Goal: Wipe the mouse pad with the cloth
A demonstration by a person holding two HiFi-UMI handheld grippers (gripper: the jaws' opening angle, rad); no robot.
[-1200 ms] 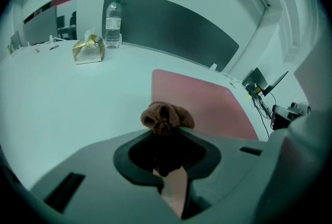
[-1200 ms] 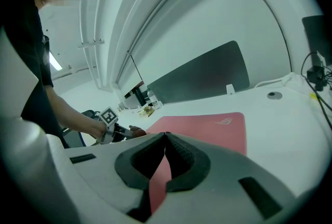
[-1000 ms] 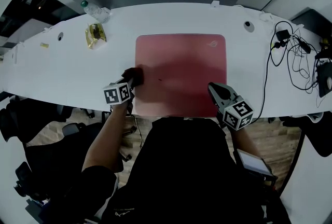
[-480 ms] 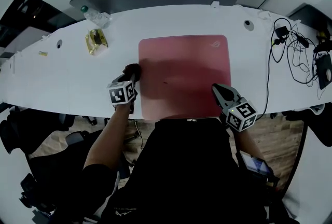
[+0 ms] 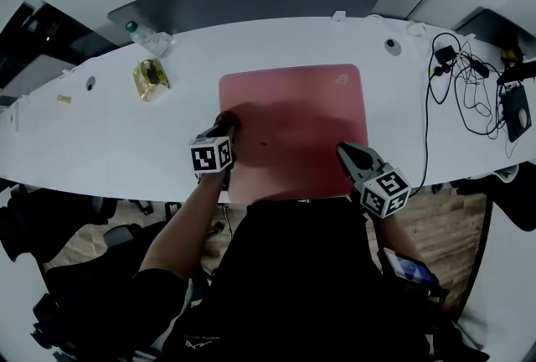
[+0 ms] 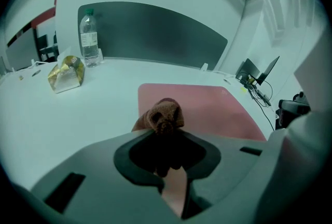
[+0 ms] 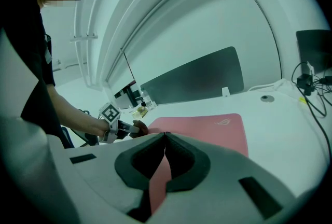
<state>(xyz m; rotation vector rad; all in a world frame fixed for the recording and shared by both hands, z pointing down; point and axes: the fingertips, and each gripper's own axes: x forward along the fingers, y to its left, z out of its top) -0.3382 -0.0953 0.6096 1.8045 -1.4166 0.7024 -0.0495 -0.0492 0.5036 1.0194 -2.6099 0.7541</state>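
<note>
The left claw (image 6: 165, 134) is clamped on a bunched brown cloth (image 6: 165, 113), which bulges out past its tips. From the head view, the cloth (image 5: 225, 120) sits at the left edge of the red mouse pad (image 5: 293, 121), about halfway along that side. The right claw (image 7: 165, 136) has its jaws pressed together with nothing between them, and it rests over the pad's near right corner (image 5: 347, 152). The pad lies flat in the middle of a long white tabletop (image 5: 92, 130). Well to the left of the pad are a gold packet (image 5: 149, 77) and, behind it, a clear water bottle (image 5: 147, 31). Tangled black cables (image 5: 459, 88) lie at the far right.
</note>
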